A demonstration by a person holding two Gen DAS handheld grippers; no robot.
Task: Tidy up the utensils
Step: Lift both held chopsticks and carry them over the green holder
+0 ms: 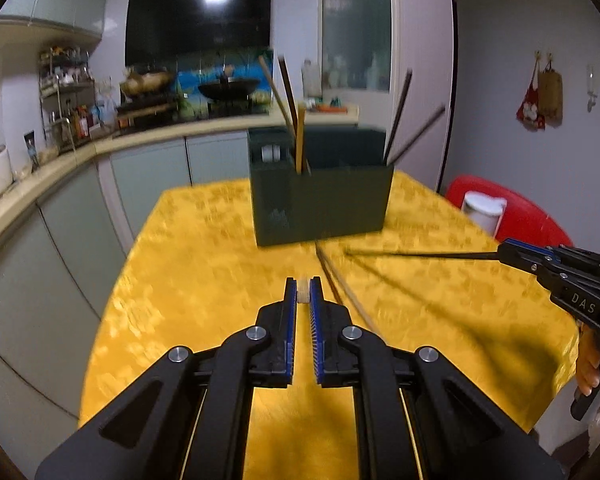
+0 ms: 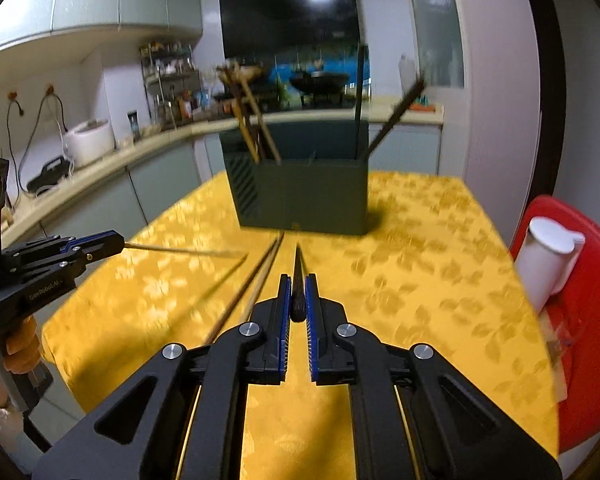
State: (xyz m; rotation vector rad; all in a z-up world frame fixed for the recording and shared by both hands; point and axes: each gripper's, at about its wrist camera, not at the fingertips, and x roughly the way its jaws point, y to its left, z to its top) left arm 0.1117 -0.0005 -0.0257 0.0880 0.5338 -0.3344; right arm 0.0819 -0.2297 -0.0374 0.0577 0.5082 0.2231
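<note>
- Left of the right wrist view: the left tool [image 2: 116, 241], gripped by a hand [image 2: 20, 350] low at the frame's left edge, is clenched on the end of a pale chopstick [image 2: 180, 249], which juts level toward mid-frame above the yellow tabletop [image 2: 420, 300].
- Centre of both views: a dark green utensil holder [image 1: 324, 200] stands upright at the tabletop's far end, with brown and tan chopsticks [image 1: 288, 92] leaning in its left compartment and dark ones [image 1: 400, 116] in its right.
- Lower centre of the left wrist view: two more loose chopsticks [image 1: 336, 284] lie on the cloth between the tools and the holder, not yet gathered.
- Lower centre of the right wrist view: the right tool [image 2: 298, 280] is clamped on a dark chopstick [image 2: 299, 272], its tip aimed at the holder.
- Right of the left wrist view: that same tool enters from the frame's edge, angled slightly downward, its stick clear of the cloth.
- Judged step: both sticks are picked up and in carry. The next move calls for tilting each upright over its matching compartment, pale to the left, dark to the right, then letting go.
</note>
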